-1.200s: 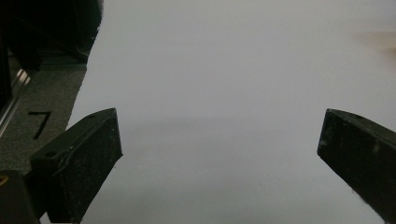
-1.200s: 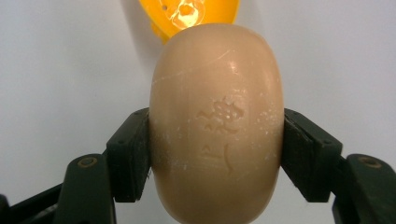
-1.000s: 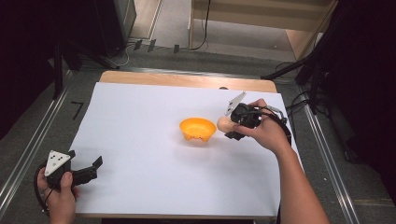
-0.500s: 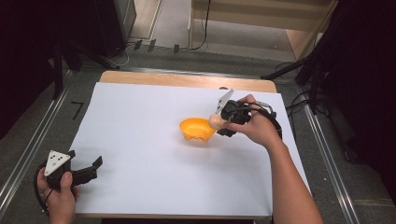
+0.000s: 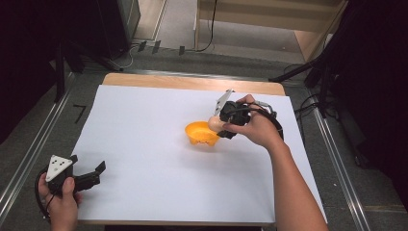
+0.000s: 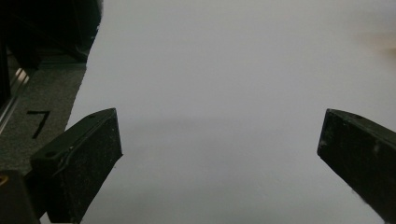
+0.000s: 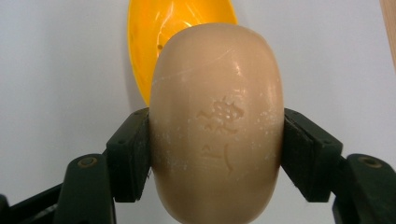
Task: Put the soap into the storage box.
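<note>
My right gripper [image 7: 217, 154] is clamped on the oval tan soap bar [image 7: 217, 121], held at the rim of the orange plastic bowl [image 5: 202, 134]. I judge release outstanding. My left gripper [image 5: 86, 177] idles, jaws apart, over white paper [image 5: 144, 139].

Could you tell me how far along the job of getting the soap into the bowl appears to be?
Done: the soap is picked up, pinched between the right claw's jaws. In hand: the high view puts it at the right rim of the orange bowl, not yet released. Left: lowering it in and opening the jaws, if the bowl is the goal. The left claw sits open at the sheet's near left corner, holding nothing.
</note>
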